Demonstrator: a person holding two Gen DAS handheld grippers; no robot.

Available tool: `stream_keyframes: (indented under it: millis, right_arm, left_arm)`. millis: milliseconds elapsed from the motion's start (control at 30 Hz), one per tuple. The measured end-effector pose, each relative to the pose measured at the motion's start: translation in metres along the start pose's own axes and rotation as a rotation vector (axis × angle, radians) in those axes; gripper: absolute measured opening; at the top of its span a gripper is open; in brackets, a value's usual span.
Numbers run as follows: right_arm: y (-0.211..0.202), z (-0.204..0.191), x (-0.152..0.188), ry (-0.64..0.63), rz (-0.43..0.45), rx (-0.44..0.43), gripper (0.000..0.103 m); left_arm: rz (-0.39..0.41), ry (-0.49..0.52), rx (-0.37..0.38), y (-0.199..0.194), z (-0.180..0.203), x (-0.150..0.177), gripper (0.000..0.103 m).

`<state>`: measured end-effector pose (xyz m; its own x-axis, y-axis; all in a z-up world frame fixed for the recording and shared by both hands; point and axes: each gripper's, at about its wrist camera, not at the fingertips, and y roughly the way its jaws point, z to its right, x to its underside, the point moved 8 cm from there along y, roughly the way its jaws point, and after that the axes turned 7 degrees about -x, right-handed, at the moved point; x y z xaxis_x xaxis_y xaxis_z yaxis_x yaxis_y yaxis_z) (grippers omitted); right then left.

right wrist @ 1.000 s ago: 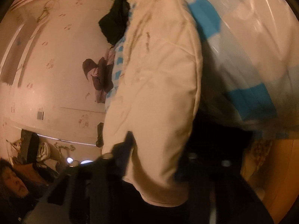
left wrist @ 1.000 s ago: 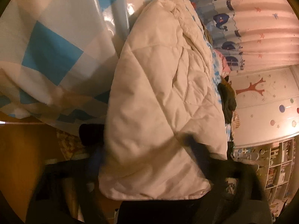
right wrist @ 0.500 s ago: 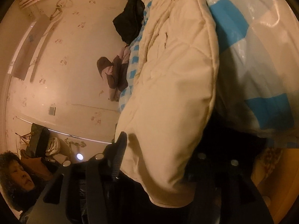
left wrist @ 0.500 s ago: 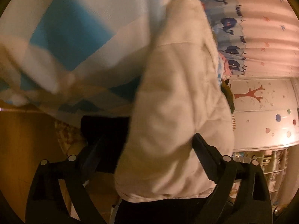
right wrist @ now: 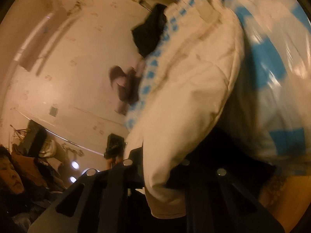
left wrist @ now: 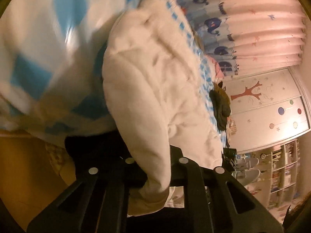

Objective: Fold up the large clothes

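A white quilted jacket [left wrist: 155,89] lies lengthwise on a bed under a blue-and-white checked cover [left wrist: 38,58]. My left gripper [left wrist: 155,167] is shut on the jacket's near hem, and the cloth bunches into a fold between its black fingers. In the right wrist view the same jacket [right wrist: 186,101] runs away along the checked cover [right wrist: 272,68]. My right gripper [right wrist: 161,167] is closing on the other near corner of the hem, with the fabric pinched between its jaws. The fingertips are buried in cloth in both views.
A dark garment [left wrist: 220,104] and a pink one lie at the bed's far side. Beyond stand a whale-print curtain [left wrist: 252,19], a wardrobe [left wrist: 272,104] and shelves [left wrist: 281,165]. More dark clothes [right wrist: 151,31] lie by the wall. A person's head [right wrist: 11,176] is at lower left.
Both grippers stood wide around the jacket's hem half a second ago and have now closed on it. Both have risen, and the hem is gathered and lifted.
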<state>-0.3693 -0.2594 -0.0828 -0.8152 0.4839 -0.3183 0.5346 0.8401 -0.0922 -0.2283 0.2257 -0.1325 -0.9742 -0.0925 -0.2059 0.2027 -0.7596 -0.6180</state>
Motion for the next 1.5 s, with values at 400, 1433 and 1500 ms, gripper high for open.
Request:
stream_keyframes:
  millis: [400, 1433, 1500]
  right_arm:
    - [-0.032, -0.042, 0.021, -0.067, -0.043, -0.047, 0.017]
    - [-0.018, -0.022, 0.028, -0.034, -0.009, -0.060, 0.017]
    - [-0.019, -0.040, 0.023, -0.056, 0.018, -0.101, 0.017]
  left_arm:
    - [-0.095, 0.234, -0.013, -0.056, 0.076, 0.035, 0.023]
    - [-0.047, 0.036, -0.050, -0.022, 0.005, 0.059, 0.009]
    - [0.004, 0.059, -0.024, -0.046, 0.026, 0.050, 0.009]
